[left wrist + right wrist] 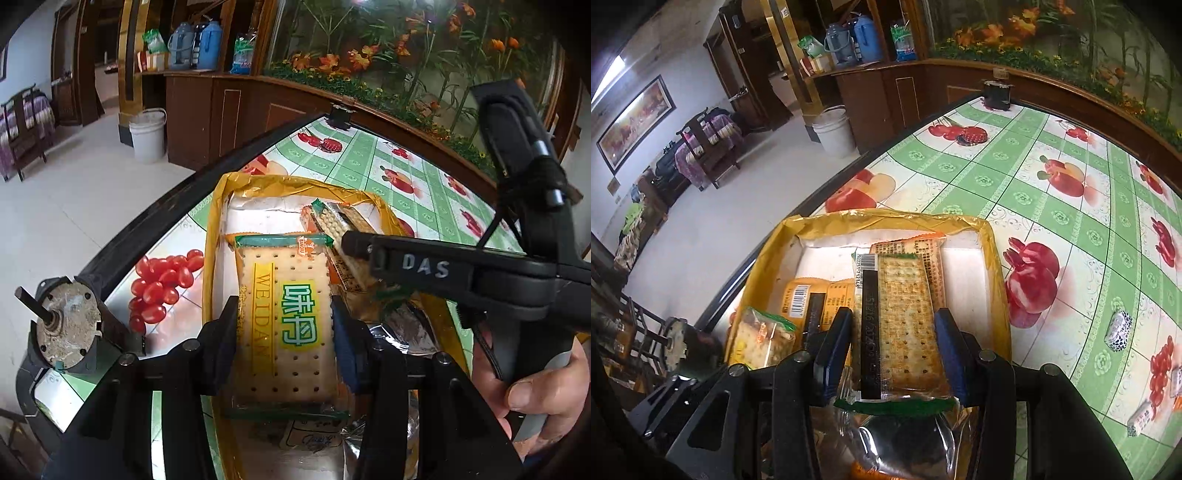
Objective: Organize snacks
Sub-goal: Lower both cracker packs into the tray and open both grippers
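Two orange-wrapped packs [812, 299] already lie in the shallow yellow-rimmed white cardboard tray [993, 258] on the fruit-print green-checked desk [1052, 177], while small white wrapped sweets [1119, 330] are still loose, so I judge the sorting partly done. Each hand-held gripper, left [284, 321] and right [894, 332], pinches a clear-wrapped cracker pack, left's [288, 306] and right's [905, 325], over the tray, long axis pointing away along the fingers

Left gripper [284, 321]: black frame, 2 dark-blue pads, round silver screws. Right gripper [894, 336]: same build, blue pads, silver screws; side view shows white "DAS" lettering, black cable along body, grey handle in hand [532, 398].
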`<state>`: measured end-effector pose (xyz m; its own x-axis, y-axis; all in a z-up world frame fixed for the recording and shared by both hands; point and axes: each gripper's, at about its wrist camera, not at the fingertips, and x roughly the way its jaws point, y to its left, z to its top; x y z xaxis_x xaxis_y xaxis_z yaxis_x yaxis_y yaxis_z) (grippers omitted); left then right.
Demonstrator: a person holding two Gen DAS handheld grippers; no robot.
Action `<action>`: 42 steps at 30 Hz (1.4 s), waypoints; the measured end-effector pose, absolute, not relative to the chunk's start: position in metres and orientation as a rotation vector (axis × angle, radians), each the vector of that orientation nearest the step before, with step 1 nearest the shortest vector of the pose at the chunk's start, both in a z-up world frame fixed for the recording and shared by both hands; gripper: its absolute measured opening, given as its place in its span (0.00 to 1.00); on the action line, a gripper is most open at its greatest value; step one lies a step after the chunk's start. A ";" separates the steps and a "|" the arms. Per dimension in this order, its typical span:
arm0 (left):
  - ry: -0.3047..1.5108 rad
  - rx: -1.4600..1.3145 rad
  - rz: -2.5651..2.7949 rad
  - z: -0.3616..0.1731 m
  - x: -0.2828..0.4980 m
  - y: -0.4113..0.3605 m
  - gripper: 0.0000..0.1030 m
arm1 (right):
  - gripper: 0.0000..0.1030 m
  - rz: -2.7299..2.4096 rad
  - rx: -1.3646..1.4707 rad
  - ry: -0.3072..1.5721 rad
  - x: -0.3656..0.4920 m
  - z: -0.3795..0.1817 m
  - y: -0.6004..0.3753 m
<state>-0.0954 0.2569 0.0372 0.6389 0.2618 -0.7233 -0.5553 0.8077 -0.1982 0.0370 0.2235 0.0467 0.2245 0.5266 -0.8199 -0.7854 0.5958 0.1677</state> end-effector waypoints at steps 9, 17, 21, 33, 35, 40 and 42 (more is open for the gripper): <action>0.738 -0.346 0.521 0.041 -0.094 0.247 0.44 | 0.48 0.935 -0.294 1.005 0.036 0.038 0.221; 0.731 -0.285 0.554 0.044 -0.094 0.240 0.44 | 0.48 0.937 -0.305 1.004 0.033 0.036 0.219; 0.724 -0.257 0.568 0.045 -0.093 0.237 0.44 | 0.48 0.942 -0.303 1.006 0.031 0.038 0.217; 0.706 -0.226 0.591 0.048 -0.095 0.232 0.57 | 0.50 0.956 -0.290 0.987 0.025 0.051 0.208; 0.697 -0.223 0.598 0.050 -0.097 0.230 0.67 | 0.50 0.958 -0.283 0.986 0.024 0.053 0.206; 0.690 -0.215 0.598 0.053 -0.099 0.226 0.68 | 0.52 0.964 -0.252 0.982 0.024 0.059 0.194; 0.689 -0.205 0.598 0.054 -0.099 0.223 0.68 | 0.52 0.971 -0.239 0.979 0.023 0.063 0.188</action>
